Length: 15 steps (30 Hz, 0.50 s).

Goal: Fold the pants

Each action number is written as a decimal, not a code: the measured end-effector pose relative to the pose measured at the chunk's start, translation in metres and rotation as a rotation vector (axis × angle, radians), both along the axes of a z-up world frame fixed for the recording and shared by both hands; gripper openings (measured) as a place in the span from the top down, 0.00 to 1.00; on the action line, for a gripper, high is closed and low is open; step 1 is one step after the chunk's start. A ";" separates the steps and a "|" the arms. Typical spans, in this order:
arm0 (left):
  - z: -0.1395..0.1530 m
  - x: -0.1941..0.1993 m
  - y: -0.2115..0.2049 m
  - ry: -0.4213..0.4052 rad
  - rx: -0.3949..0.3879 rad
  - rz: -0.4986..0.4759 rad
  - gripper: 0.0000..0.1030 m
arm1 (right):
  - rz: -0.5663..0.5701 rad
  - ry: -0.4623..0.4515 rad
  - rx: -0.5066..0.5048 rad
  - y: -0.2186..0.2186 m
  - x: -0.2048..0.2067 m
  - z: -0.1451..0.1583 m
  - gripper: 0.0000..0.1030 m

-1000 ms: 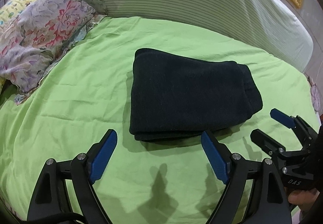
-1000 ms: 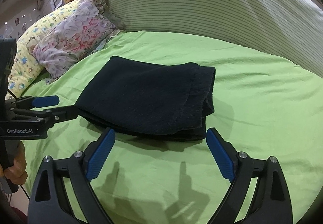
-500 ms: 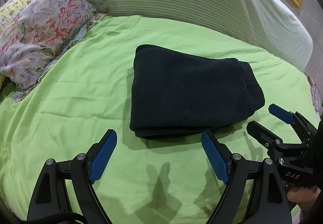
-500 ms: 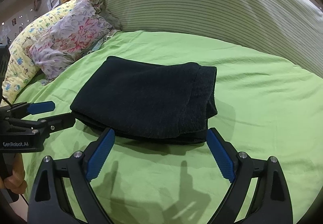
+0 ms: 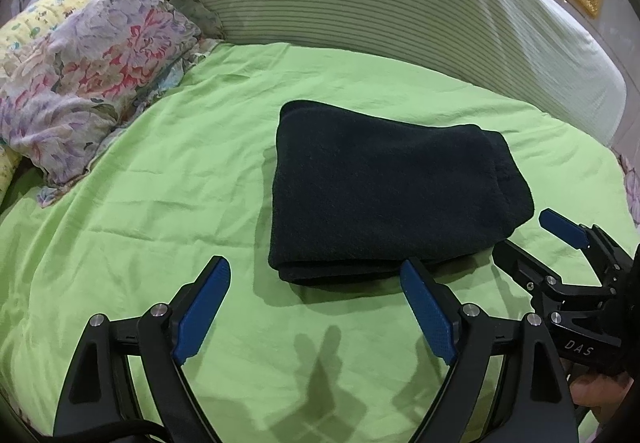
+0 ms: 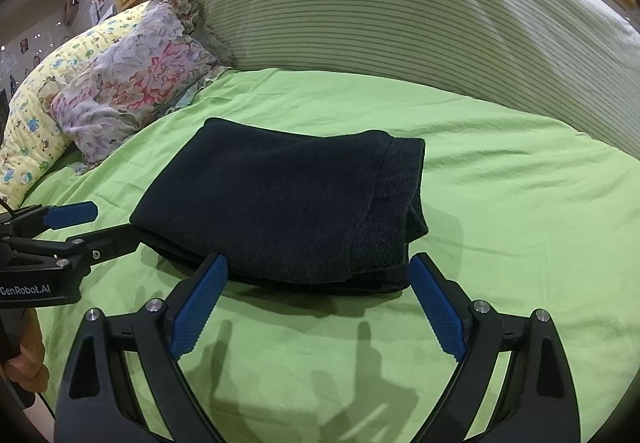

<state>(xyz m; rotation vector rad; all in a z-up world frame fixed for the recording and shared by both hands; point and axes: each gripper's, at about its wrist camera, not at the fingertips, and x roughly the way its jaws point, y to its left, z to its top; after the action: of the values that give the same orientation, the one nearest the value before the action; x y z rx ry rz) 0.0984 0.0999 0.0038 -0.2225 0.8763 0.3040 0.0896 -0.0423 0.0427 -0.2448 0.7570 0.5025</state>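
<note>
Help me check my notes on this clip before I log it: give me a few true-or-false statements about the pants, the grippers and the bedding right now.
1. The dark pants lie folded in a compact stack on the green sheet. True.
2. The left gripper is clamped on the pants. False: its jaws stand wide apart and hold nothing.
3. The right gripper is open, just short of the stack's near edge. True.
4. The floral pillow rests on top of the pants. False: it lies apart, off to the left by the striped headboard cushion.
5. Both grippers cast shadows on the sheet. True.
</note>
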 end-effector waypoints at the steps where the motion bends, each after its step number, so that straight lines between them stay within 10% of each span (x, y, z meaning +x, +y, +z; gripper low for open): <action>1: 0.000 -0.001 -0.001 -0.004 0.006 0.000 0.15 | 0.000 0.002 0.001 0.000 0.000 0.000 0.11; 15: 0.001 -0.002 -0.005 -0.019 0.045 0.012 0.11 | -0.009 0.003 -0.004 -0.002 0.007 -0.005 0.10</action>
<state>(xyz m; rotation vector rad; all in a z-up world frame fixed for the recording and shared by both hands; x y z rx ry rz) 0.0965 0.0946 0.0044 -0.1890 0.8484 0.3316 0.0962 -0.0446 0.0381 -0.2446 0.7620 0.4928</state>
